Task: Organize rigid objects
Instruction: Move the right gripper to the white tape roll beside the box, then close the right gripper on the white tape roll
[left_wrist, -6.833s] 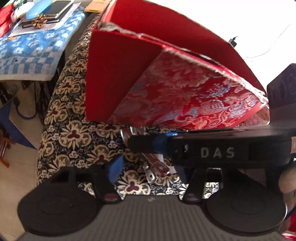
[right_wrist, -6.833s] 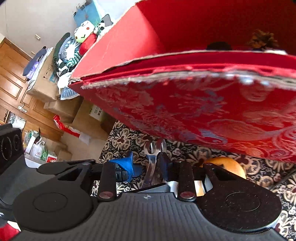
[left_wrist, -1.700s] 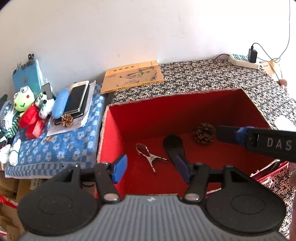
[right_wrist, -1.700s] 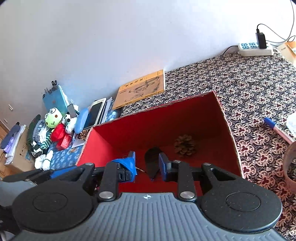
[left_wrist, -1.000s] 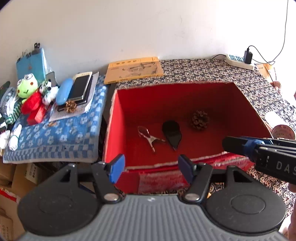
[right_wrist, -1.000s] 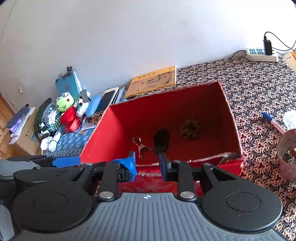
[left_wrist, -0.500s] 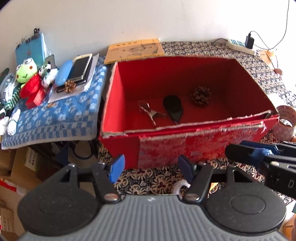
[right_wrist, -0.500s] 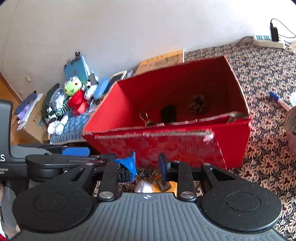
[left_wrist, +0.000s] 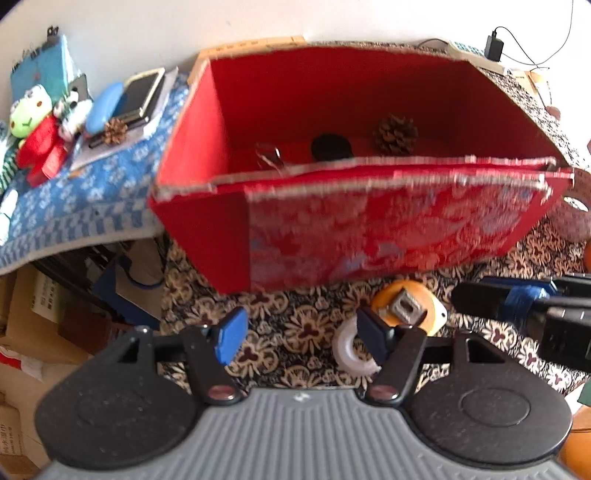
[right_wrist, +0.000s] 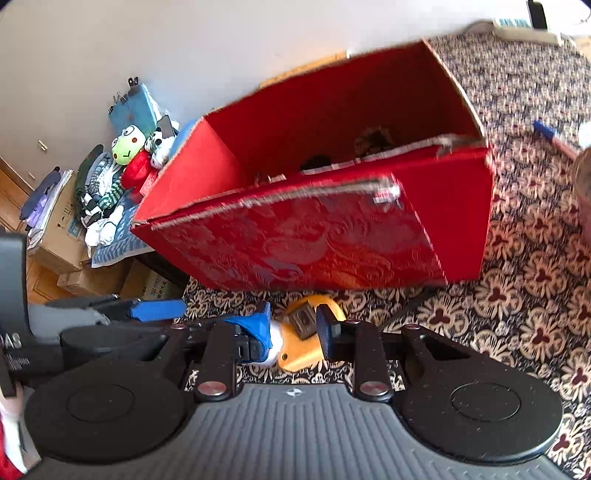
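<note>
Patterned surface (right_wrist: 532, 295), floral cloth, right and near parts cut off by the frame edges. Red box (left_wrist: 369, 236) standing open-topped on it, brocade front blurred in both views. Inside, on the box floor: pine cone (left_wrist: 396, 134) toward the right, dark rounded item (left_wrist: 330, 147) mid-floor with lower part hidden by the front wall, metal clip (left_wrist: 269, 157) left of it, mostly hidden and smeared. Blue checked cloth (left_wrist: 74, 199) left of the box, carrying plush frog (left_wrist: 26, 110), phone (left_wrist: 142, 94) and second pine cone (left_wrist: 114, 129).

In front of the box, on the surface: orange tape measure (left_wrist: 406, 306) with grey metal clip on top, near edge covered by claw parts. White ring-shaped piece (left_wrist: 349, 350) just beside it, partly behind a fingertip; nature unclear.

Left claw (left_wrist: 299, 332): jaws wide apart, nothing between, above bare cloth left of the white piece. Right claw (right_wrist: 293, 326): jaws narrowly apart, not gripping; tape measure seen in the gap, contact not discernible. Left fingertip wrapped in loose blue material, pad obscured.
</note>
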